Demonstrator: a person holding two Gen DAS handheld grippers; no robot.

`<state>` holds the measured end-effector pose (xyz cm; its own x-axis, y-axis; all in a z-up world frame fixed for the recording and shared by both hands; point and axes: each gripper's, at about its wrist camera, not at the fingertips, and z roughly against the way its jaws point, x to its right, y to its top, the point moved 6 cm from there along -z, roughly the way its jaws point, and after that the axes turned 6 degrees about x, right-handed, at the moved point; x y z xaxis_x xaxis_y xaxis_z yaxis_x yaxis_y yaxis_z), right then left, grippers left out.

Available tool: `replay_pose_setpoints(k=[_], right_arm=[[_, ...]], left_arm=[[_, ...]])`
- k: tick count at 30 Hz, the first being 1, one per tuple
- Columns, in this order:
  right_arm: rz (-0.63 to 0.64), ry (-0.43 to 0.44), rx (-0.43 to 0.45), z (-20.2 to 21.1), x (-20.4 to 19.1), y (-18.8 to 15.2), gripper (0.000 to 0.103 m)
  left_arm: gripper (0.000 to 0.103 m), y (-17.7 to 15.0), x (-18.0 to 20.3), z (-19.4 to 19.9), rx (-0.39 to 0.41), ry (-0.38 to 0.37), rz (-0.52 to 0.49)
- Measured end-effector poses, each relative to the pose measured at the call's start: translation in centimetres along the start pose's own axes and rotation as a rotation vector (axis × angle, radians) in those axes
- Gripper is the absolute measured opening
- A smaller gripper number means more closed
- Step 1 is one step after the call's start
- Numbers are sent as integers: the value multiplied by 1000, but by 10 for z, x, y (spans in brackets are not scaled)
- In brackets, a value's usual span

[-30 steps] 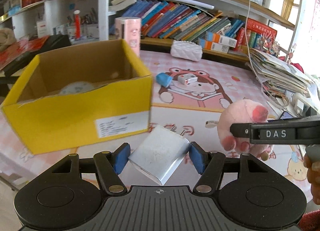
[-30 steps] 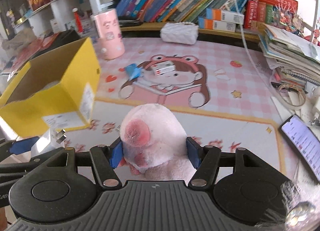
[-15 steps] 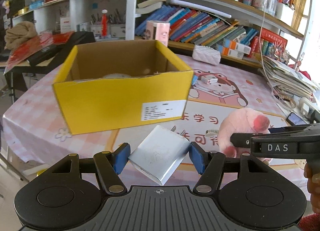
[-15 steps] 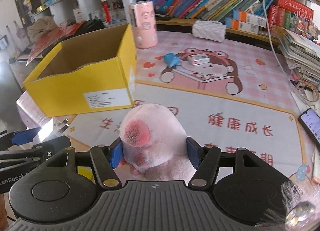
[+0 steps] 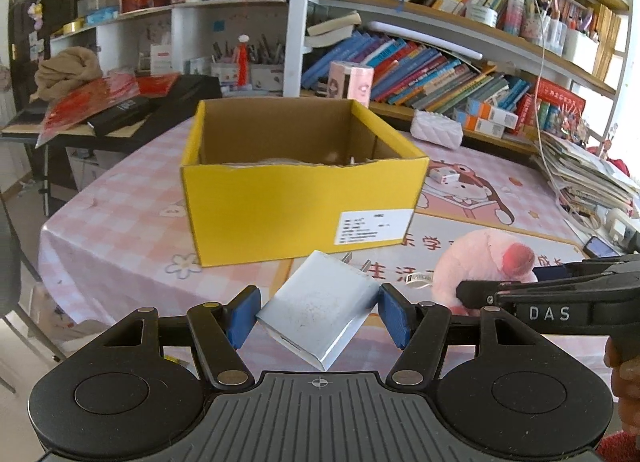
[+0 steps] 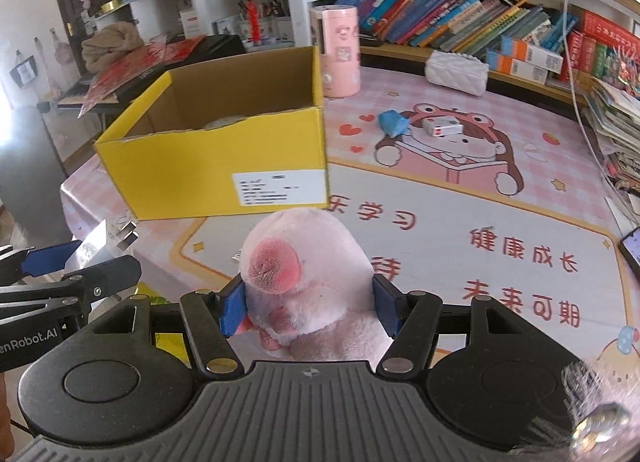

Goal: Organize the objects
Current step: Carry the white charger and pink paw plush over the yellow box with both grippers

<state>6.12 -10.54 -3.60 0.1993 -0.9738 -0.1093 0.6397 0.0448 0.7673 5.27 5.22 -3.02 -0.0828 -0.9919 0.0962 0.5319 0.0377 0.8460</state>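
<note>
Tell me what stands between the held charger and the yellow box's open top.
Nothing visible does. The left gripper holds the white charger in front of the yellow box; only the box's near wall lies ahead, to be cleared from above. The pink plush sits off to the right.

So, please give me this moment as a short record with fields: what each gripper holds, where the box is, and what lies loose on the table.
left gripper: shut on white charger
right gripper: shut on pink plush toy
yellow box: open, on table, ahead of both grippers
box contents: partly hidden
loose on table: blue item, small white box
</note>
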Motion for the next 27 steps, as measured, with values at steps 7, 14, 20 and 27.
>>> replay_pose_setpoints(k=[7,14,20,27], right_arm=[[35,17,16,2,-24,2,61],[47,28,30,1,-38,10,61],[64,35,64,2,-43,29,62],[80,52,141,-4,-42,70,62]], left_arm=[[64,4,-17,13,41,22,9],[64,16,-30,20,87,49,11],[64,35,-33,17,129,52,6],[64,65,-37,4,187,72,1]])
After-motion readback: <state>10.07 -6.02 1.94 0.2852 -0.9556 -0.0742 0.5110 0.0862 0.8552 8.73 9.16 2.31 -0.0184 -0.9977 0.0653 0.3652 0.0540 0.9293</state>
